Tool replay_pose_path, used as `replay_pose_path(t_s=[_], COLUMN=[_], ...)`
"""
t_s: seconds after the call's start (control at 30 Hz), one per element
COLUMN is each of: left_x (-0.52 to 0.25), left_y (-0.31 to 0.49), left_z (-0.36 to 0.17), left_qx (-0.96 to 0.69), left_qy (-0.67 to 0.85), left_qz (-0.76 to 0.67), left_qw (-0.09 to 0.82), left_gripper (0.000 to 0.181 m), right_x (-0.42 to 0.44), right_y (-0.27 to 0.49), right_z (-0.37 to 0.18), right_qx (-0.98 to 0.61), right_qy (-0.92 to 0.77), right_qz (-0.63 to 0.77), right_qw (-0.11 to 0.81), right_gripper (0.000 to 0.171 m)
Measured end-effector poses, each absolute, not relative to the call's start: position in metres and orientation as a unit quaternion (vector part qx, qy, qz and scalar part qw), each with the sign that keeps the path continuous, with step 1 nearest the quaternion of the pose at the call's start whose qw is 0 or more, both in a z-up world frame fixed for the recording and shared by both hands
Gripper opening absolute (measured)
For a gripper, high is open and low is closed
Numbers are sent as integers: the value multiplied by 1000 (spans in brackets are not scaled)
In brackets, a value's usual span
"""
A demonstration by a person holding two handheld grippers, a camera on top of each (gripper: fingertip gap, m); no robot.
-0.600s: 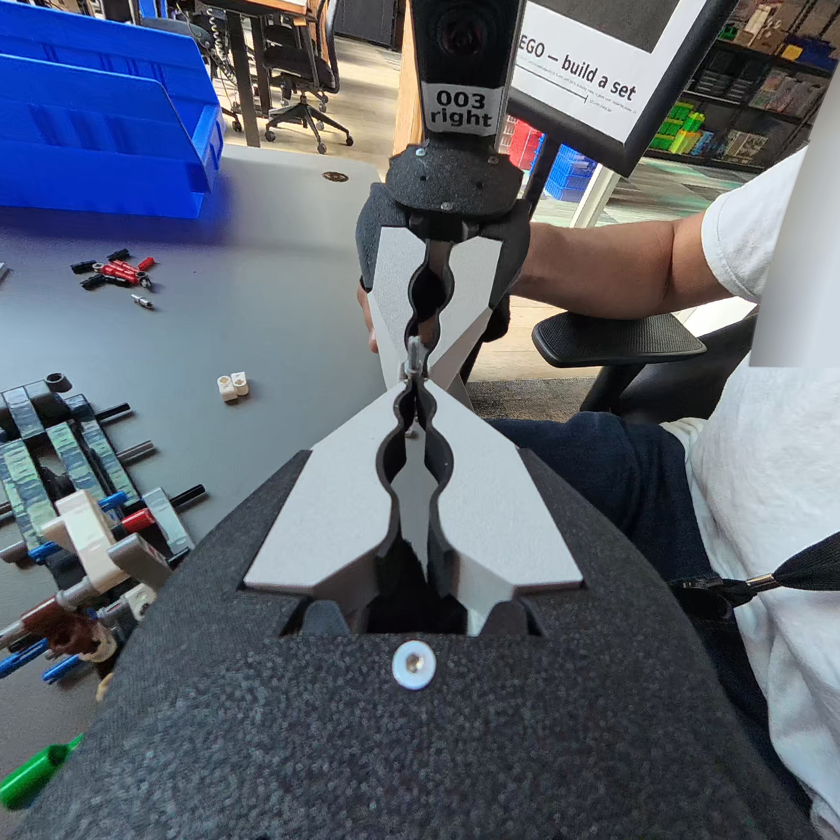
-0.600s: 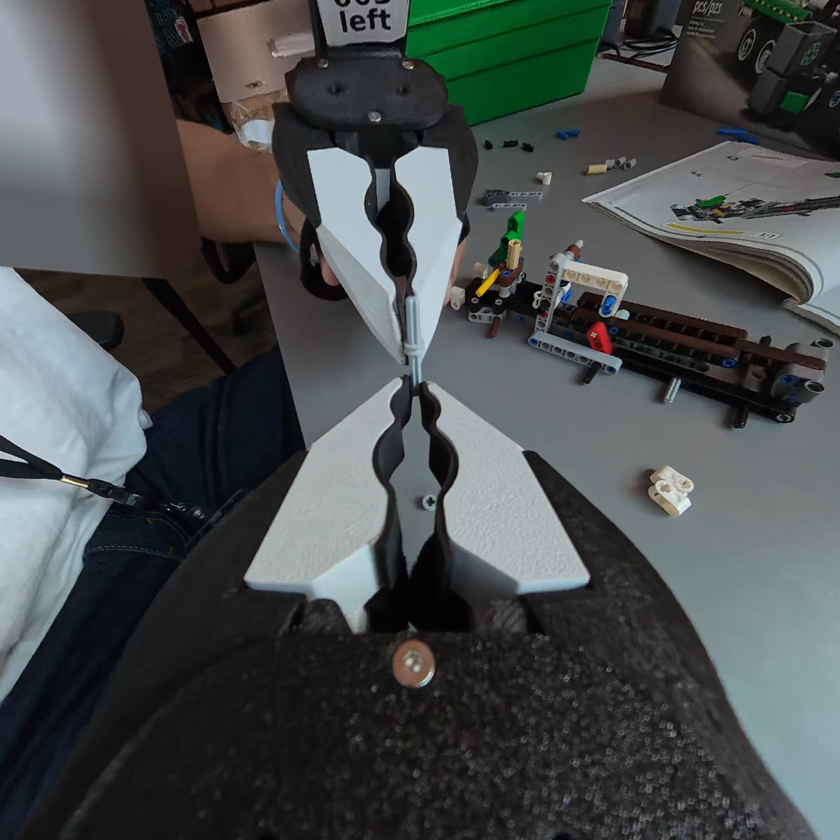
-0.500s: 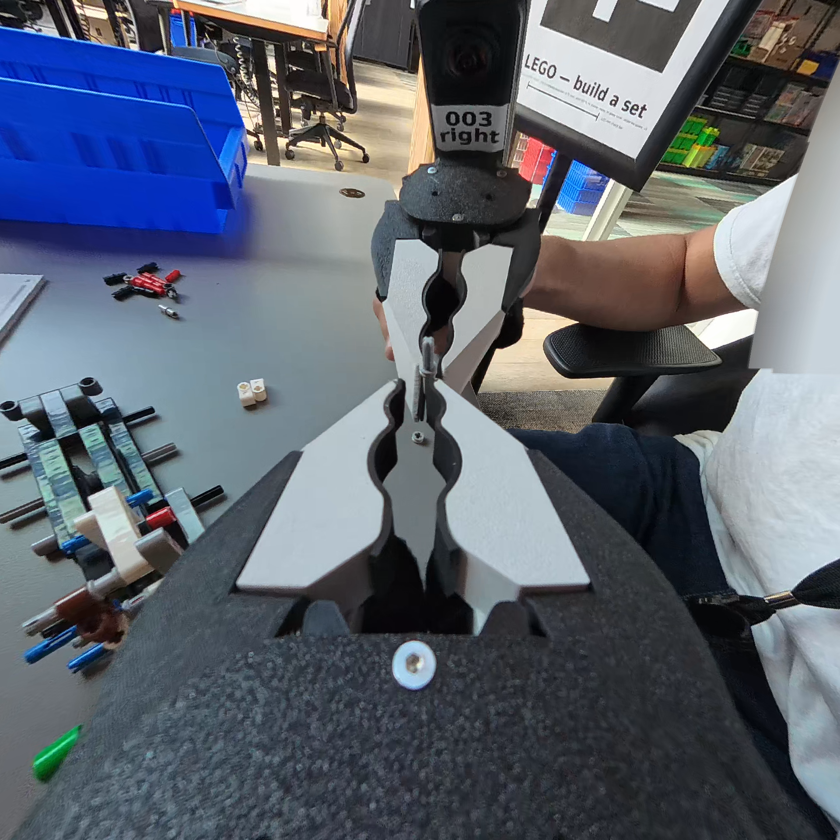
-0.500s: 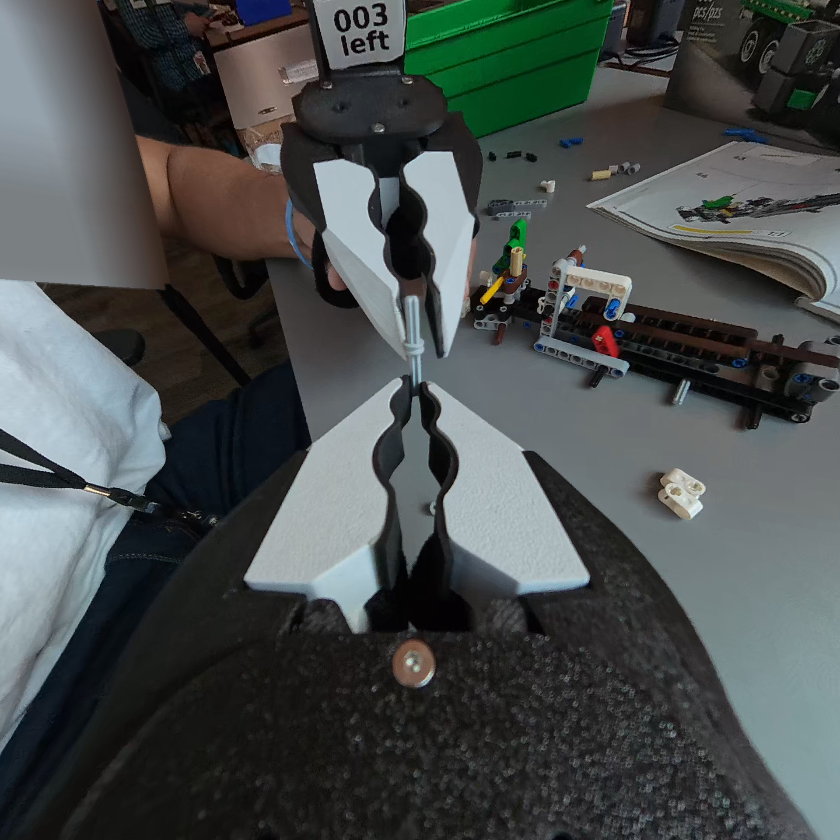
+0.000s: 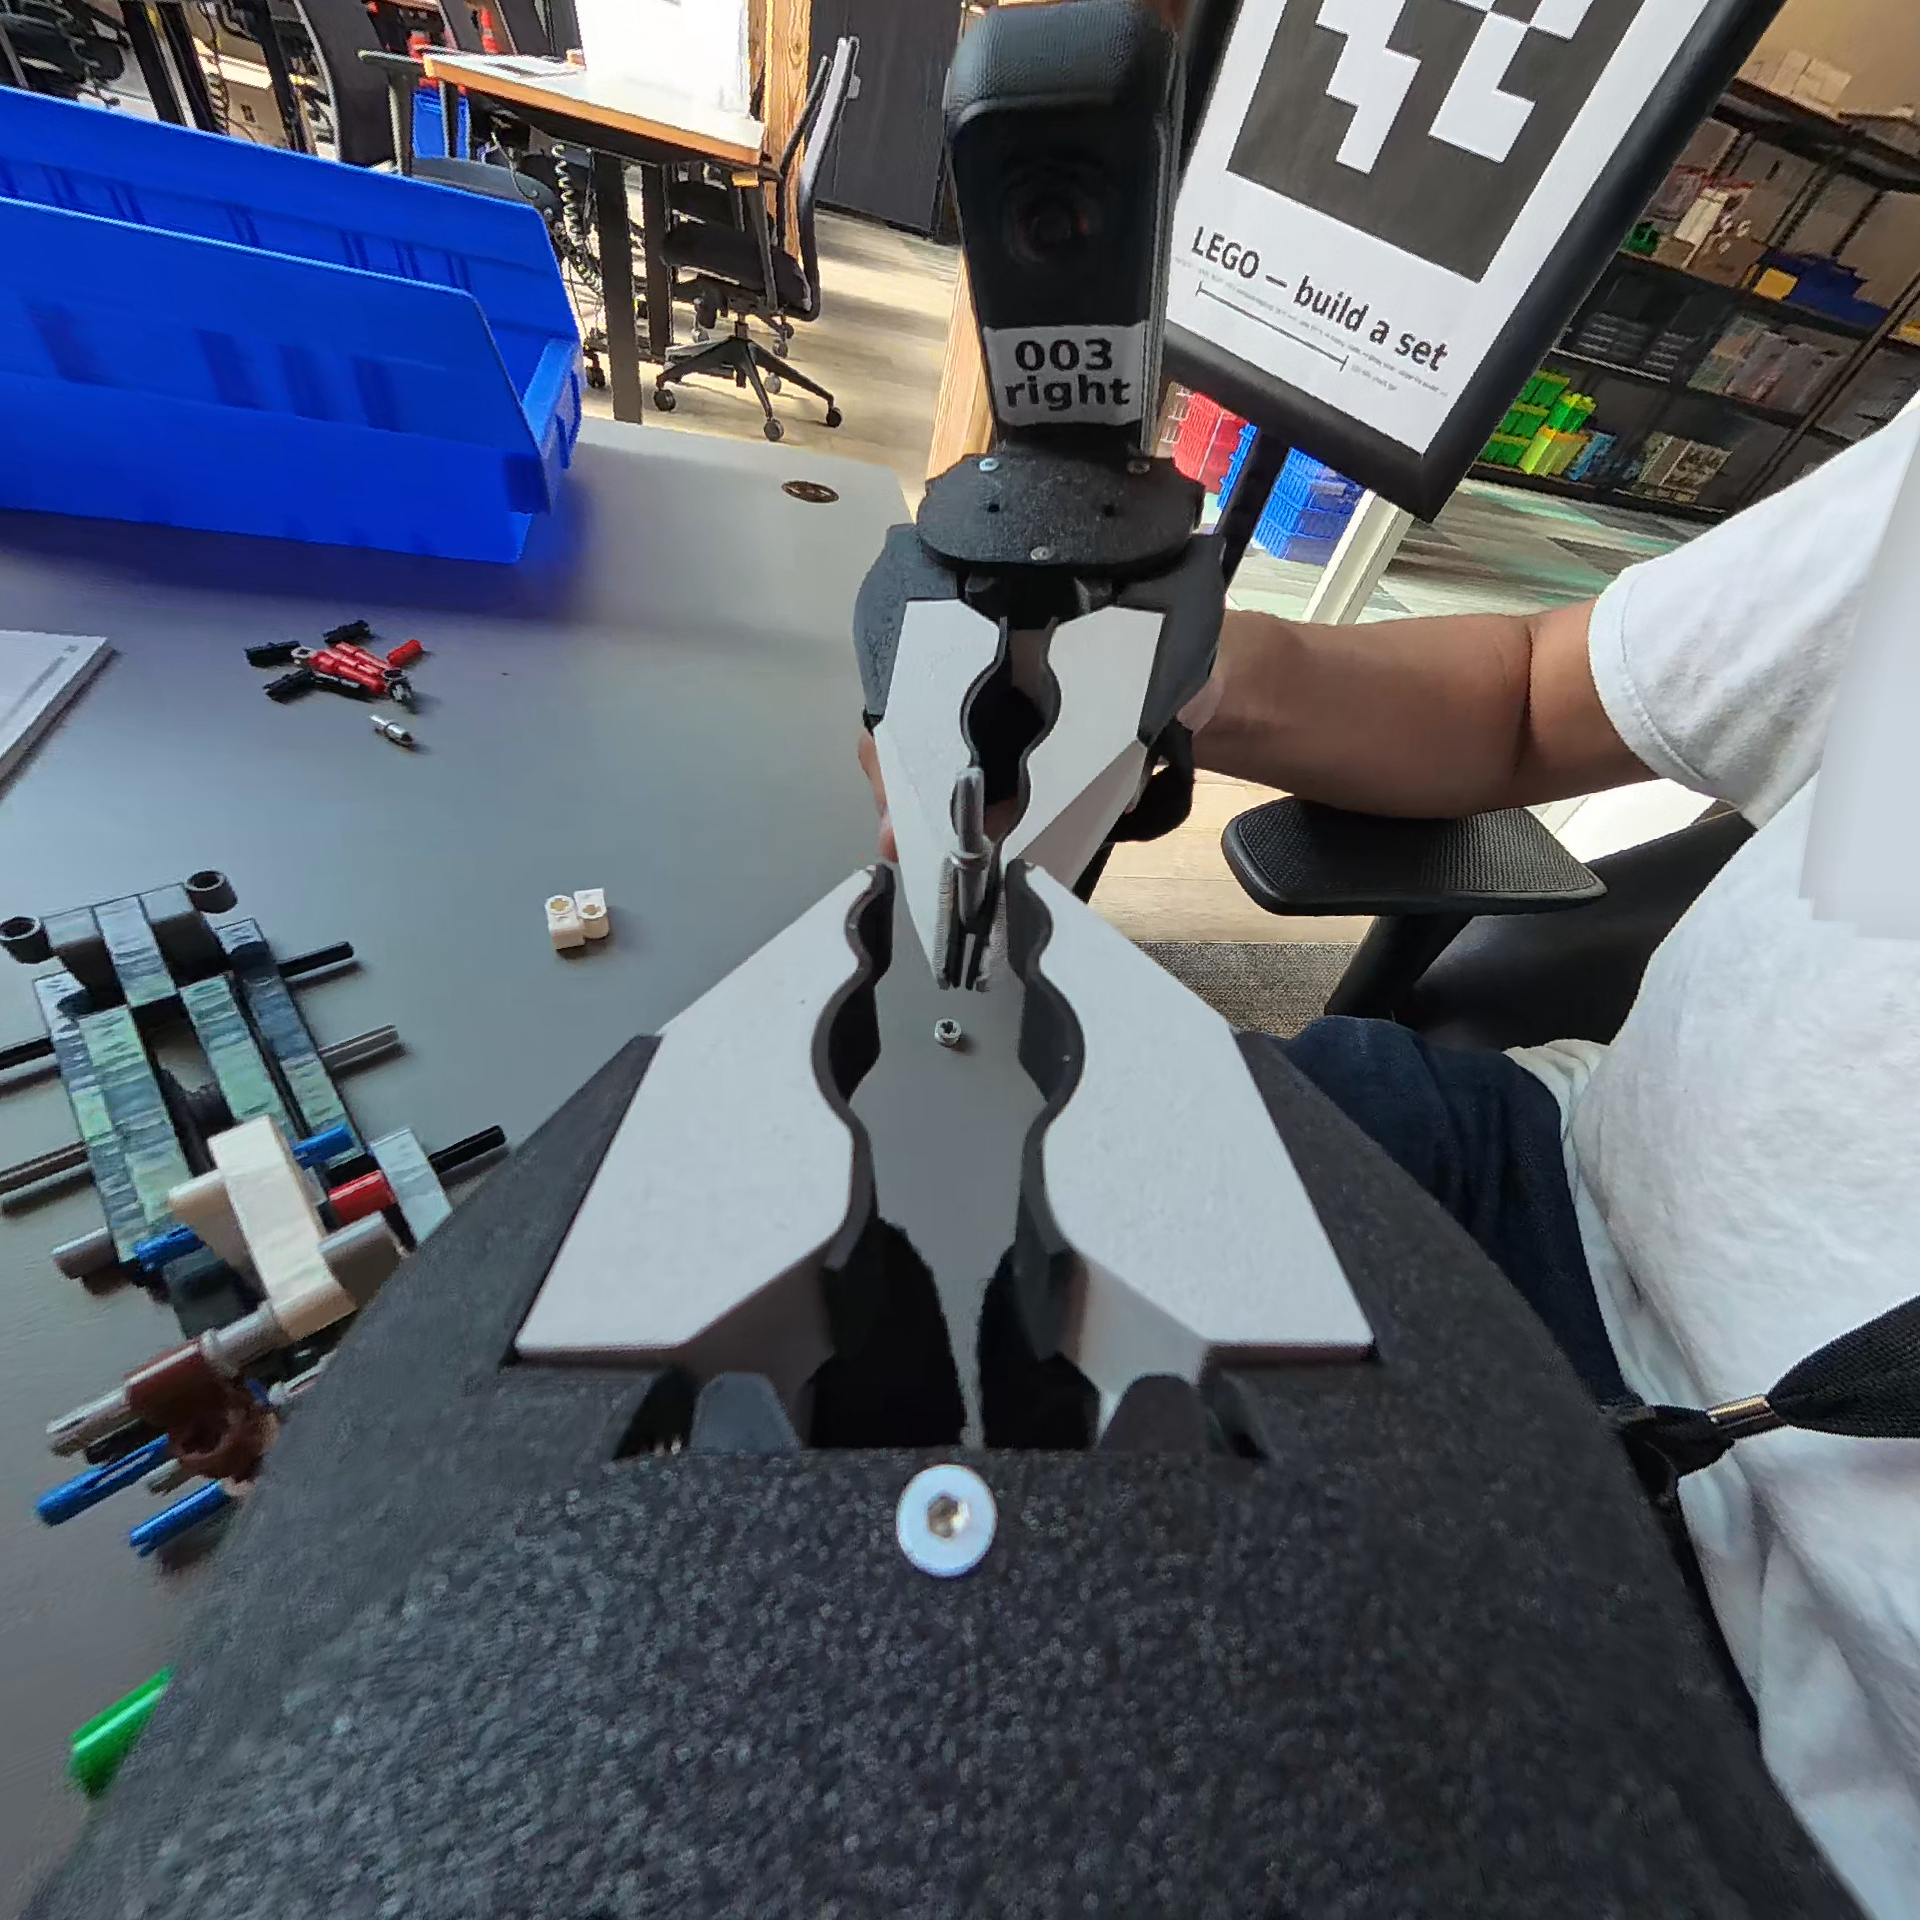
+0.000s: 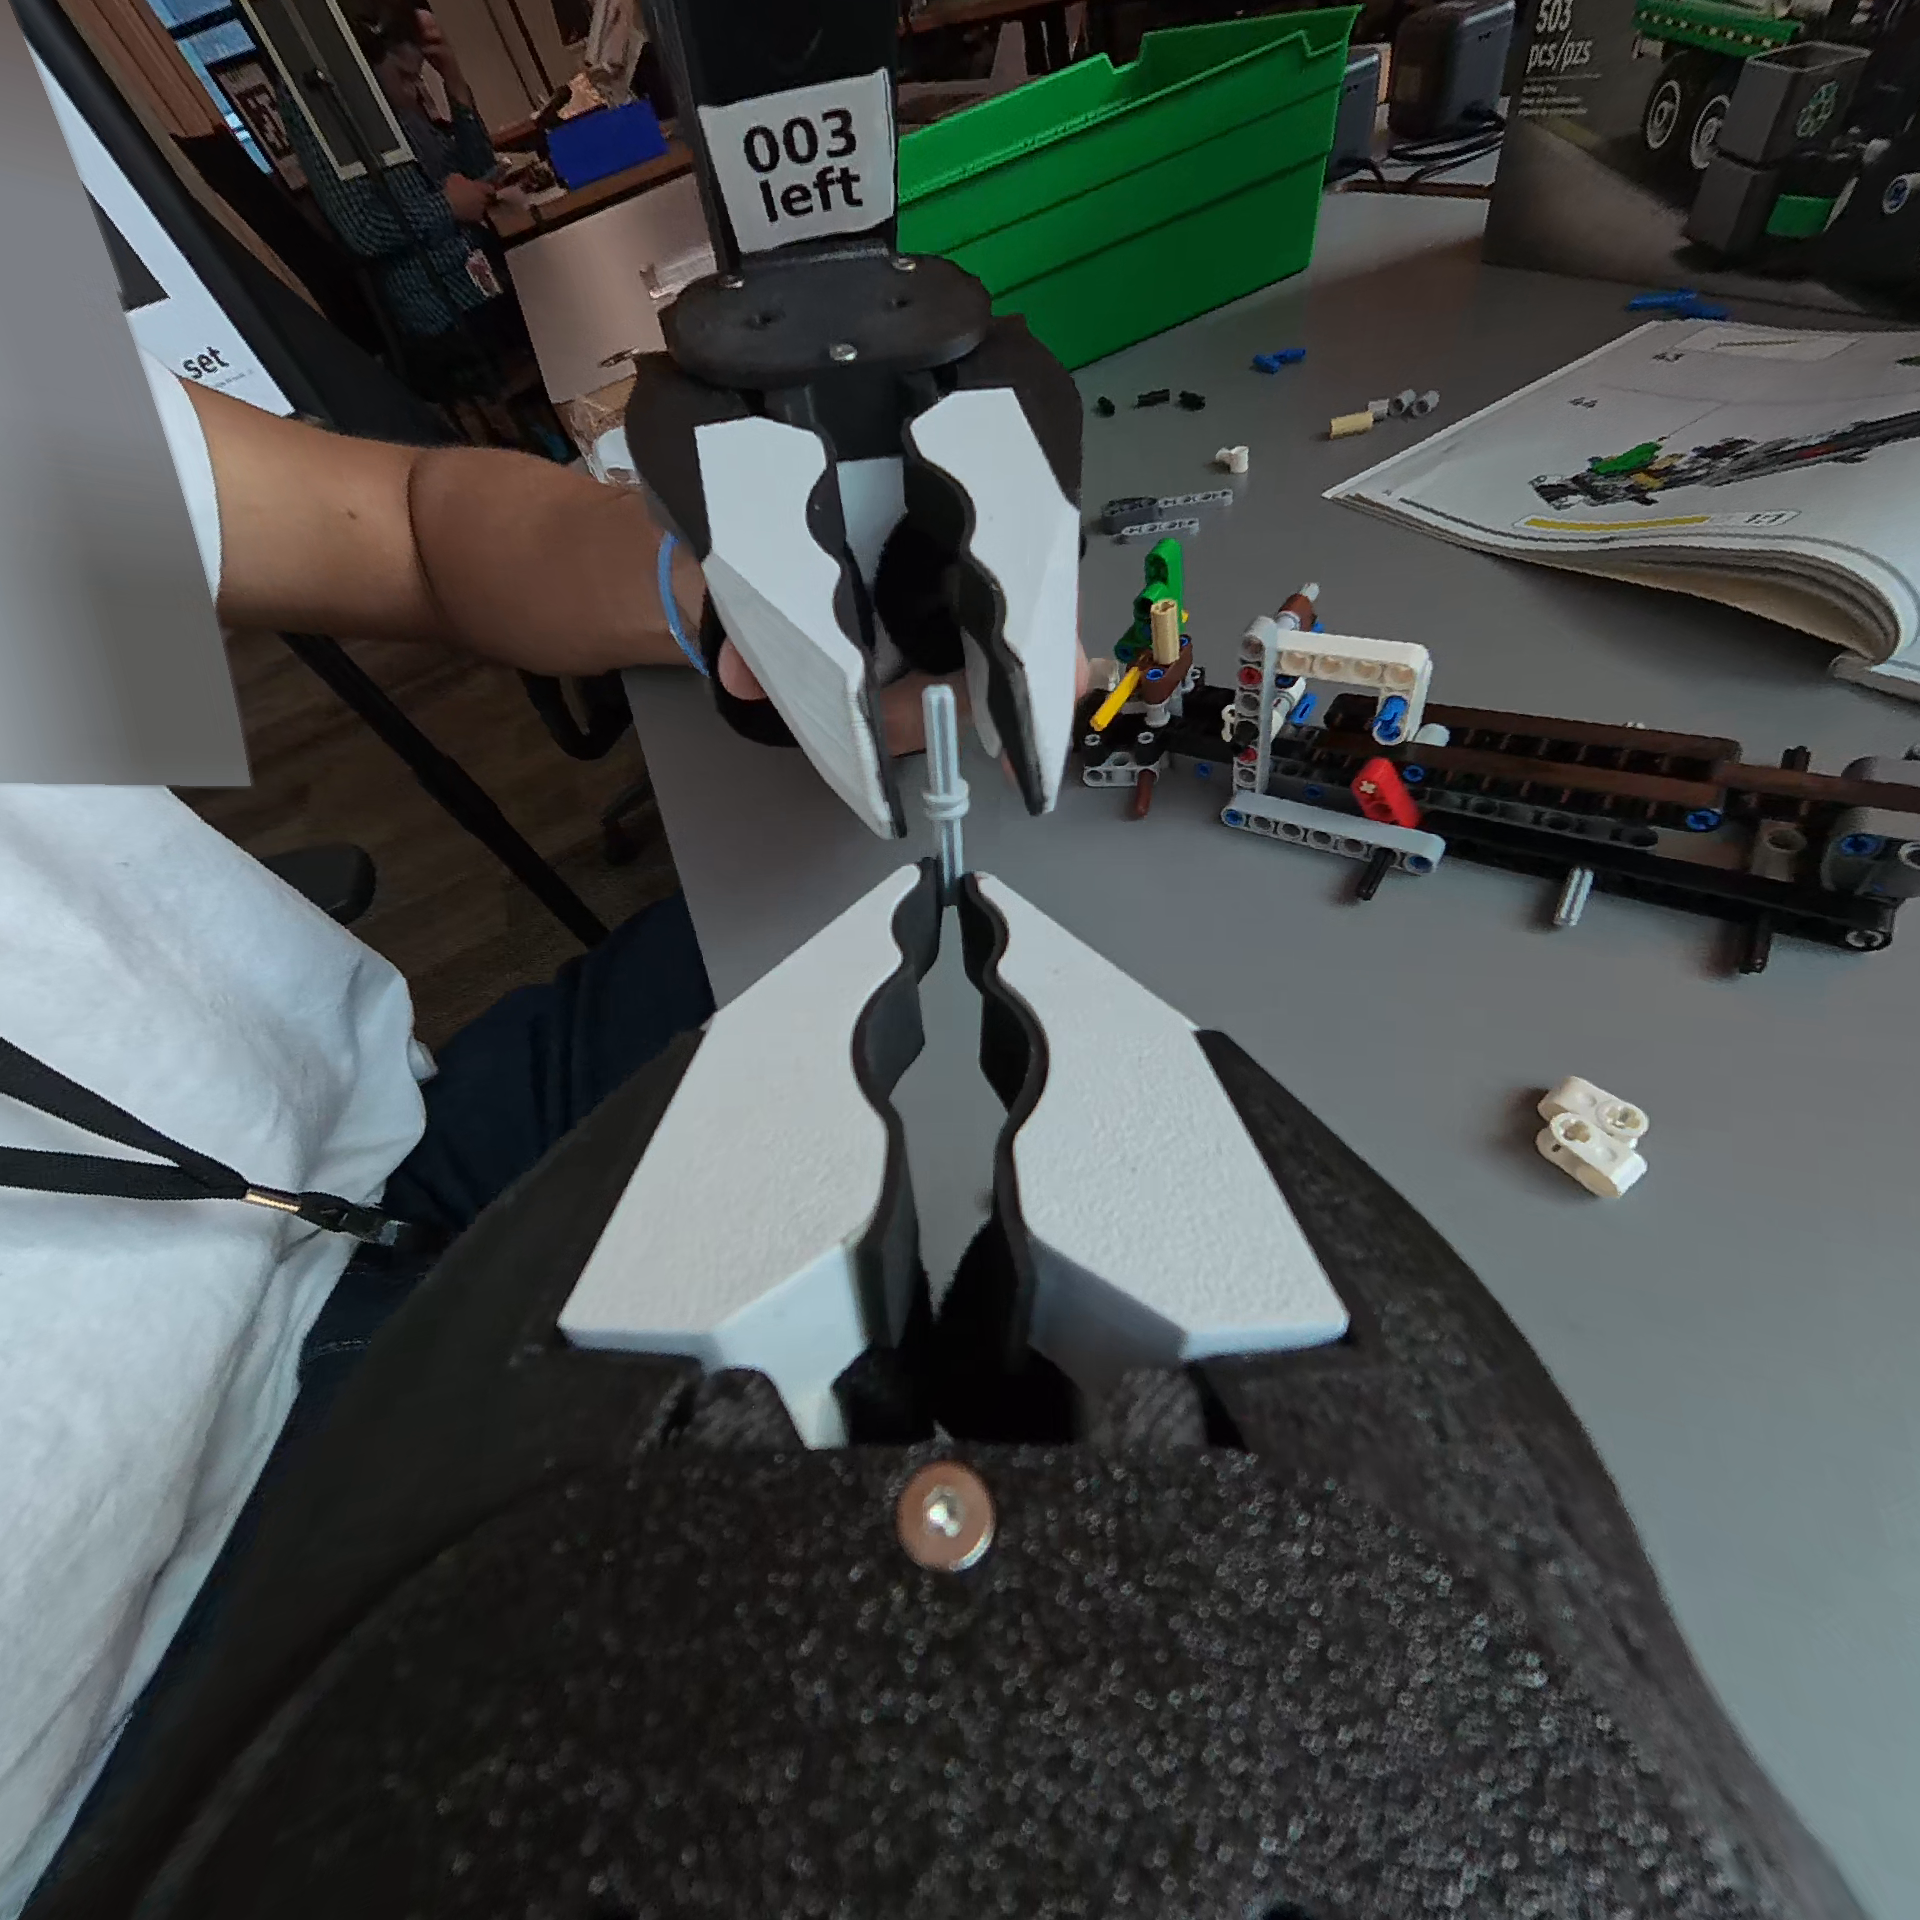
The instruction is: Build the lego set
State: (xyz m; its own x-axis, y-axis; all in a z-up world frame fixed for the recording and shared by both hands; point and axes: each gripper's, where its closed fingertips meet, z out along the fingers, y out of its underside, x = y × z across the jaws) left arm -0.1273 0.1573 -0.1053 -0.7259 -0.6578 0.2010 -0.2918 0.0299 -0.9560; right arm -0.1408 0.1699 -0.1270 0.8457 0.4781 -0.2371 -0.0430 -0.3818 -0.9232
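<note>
Grey plastic axle with a collar (image 6: 943, 800) is being pinched at its near end by the right gripper (image 6: 945, 883), whose fingers are pressed tight on it above the grey table (image 6: 1351, 1039). Its far end is sitting between the spread fingers of the left gripper (image 5: 948, 883), untouched. Only the right wrist view is showing the open instruction booklet (image 6: 1662, 499) and the long dark-brown lego chassis (image 6: 1558, 769); only the left is showing the blue plastic bin (image 5: 260, 364).
</note>
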Motion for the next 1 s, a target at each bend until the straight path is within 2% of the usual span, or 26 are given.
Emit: replay_pose_path(t_s=[0.07,0.13,0.27,0.33,0.4,0.5,0.73,0.83,1.0], left_x=[-129,-132,-133,-134,-135,-138,-142,-140,-129], left_y=[155,152,150,151,150,146,140,141,149], left_z=[-104,-105,-105,-104,-106,-111,-117,-121,-138], left_qx=[-332,-319,-312,-310,-307,-295,-284,-289,-293], left_qy=[703,710,716,715,722,734,747,752,783], left_qz=[-611,-610,-605,-606,-602,-595,-587,-575,-505], left_qw=[147,150,156,156,149,140,128,141,215], left_gripper=[18,5,5,5,5,5,5,5,3], right_x=[-144,-145,-148,-148,-142,-137,-145,-144,-123], right_y=[170,170,167,160,155,156,157,157,160], right_z=[-127,-129,-130,-130,-117,-100,-105,-108,-119], right_qx=[-796,-798,-800,-802,-791,-770,-767,-774,-805], right_qy=[-140,-143,-164,-186,-188,-174,-195,-193,-137], right_qz=[245,237,226,224,227,233,219,202,121], right_qw=[536,535,531,522,537,568,571,569,564], right_gripper=[2,2,4,26,32,28,4,3,3])
